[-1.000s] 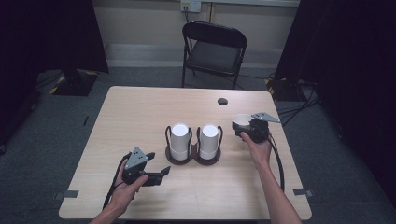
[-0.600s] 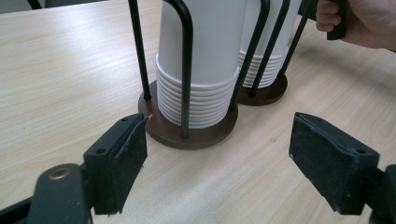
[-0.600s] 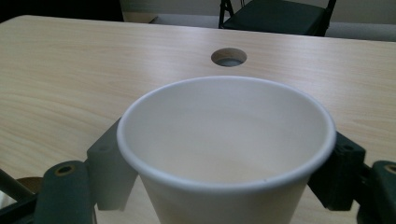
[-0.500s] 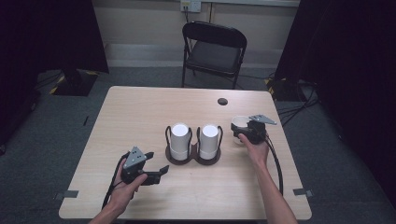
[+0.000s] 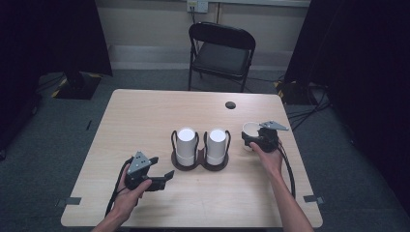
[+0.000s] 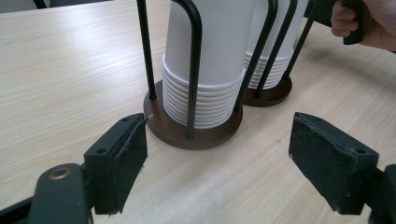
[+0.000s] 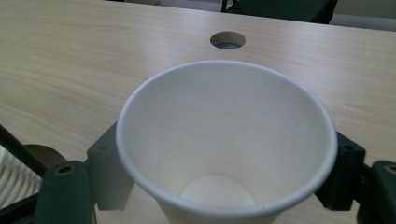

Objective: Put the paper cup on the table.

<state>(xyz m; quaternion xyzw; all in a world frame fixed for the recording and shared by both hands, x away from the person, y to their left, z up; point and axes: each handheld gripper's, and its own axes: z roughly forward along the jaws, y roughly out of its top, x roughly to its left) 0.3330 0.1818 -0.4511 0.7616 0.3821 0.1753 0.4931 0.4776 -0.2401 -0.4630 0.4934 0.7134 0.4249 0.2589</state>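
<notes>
Standing by the table (image 5: 145,116), I am counting two tall stacks of white paper cups, the left stack (image 5: 186,146) and the right stack (image 5: 216,147), sitting upside down side by side in one dark wire holder (image 5: 200,164) with two round brown bases. One more cup, a single white paper cup (image 5: 250,131), is sitting upright and apart from the stacks, to their right. There are two grippers, one in each of the person's hands. The right gripper (image 5: 253,140) is hugging the single cup, with one black jaw on each side of it, pinching its wall; in the right gripper view the cup (image 7: 226,140) is looking empty and its mouth is open to the top. The left gripper (image 5: 163,177) is lying low near the front left of the holder, with its jaws spread wide and holding nothing; in the left gripper view it (image 6: 217,158) is pointing at the nearer stack (image 6: 210,60) and not touching it. One small round hole (image 5: 230,105) is sitting in the tabletop behind the single cup. The single cup is sitting near the table's right edge. One black chair (image 5: 221,53) is standing behind the far edge. There is lots of bare wood on the left half and along the front.
</notes>
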